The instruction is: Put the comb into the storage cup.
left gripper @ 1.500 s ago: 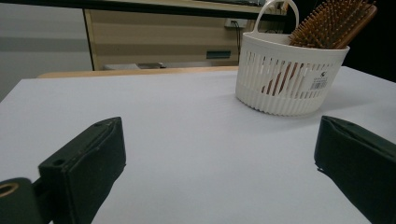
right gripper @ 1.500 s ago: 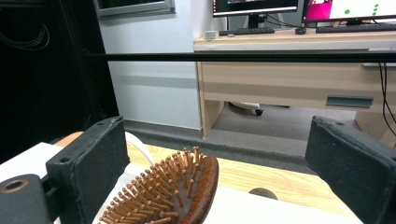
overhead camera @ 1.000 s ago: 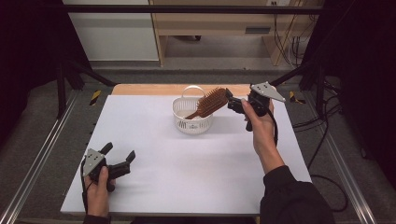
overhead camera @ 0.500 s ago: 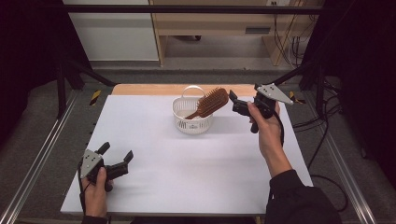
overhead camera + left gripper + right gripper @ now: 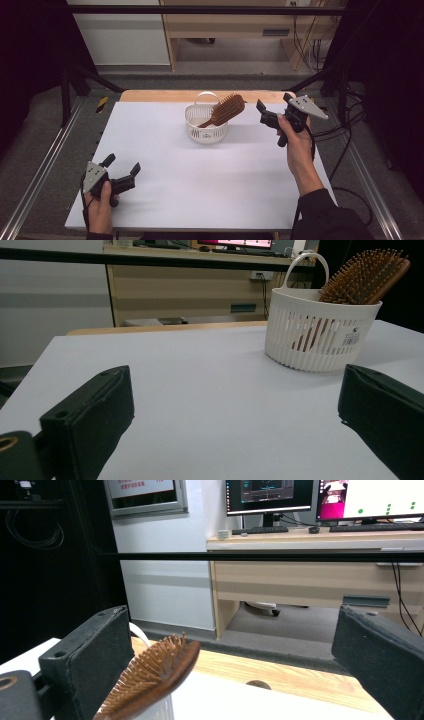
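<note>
hairbrush [image 5: 226, 109] standing handle-down in white basket [image 5: 206, 126], head leaning over rim. right gripper [image 5: 272, 112] spread wide, empty, just beside it; left gripper [image 5: 121, 174] wide too, well apart. risk: nudging head, tipping light basket.

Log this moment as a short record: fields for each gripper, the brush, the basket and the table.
left gripper: open, empty, low over the near left part of the table
right gripper: open, empty, held above the table just right of the brush head, apart from it
hairbrush: wooden, handle down in the basket, bristled head leaning out over the right rim
basket: white, slatted, handle upright, at the far middle of the table
table: white top, wooden strip along the far edge
</note>
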The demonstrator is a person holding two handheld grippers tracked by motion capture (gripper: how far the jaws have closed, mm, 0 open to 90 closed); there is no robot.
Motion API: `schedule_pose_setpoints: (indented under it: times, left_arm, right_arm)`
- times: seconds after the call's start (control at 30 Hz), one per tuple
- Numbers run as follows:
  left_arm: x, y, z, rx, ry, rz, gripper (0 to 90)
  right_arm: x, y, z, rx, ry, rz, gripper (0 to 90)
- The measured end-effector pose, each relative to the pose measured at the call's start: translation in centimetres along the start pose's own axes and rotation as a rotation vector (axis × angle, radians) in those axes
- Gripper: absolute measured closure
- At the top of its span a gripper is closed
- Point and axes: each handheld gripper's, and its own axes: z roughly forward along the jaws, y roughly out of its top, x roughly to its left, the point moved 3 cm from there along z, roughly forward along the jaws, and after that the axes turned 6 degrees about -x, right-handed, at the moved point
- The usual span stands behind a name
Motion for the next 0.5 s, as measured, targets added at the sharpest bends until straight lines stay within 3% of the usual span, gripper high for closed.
schedule_pose_setpoints:
  times: [0.5]
  left_arm:
    - [0.2, 0.1, -0.9, -0.008, -0.002, -0.015, 1.6]
  right_arm:
    - [-1.7, -0.9, -2.1, 0.005, -0.017, 0.005, 2.3]
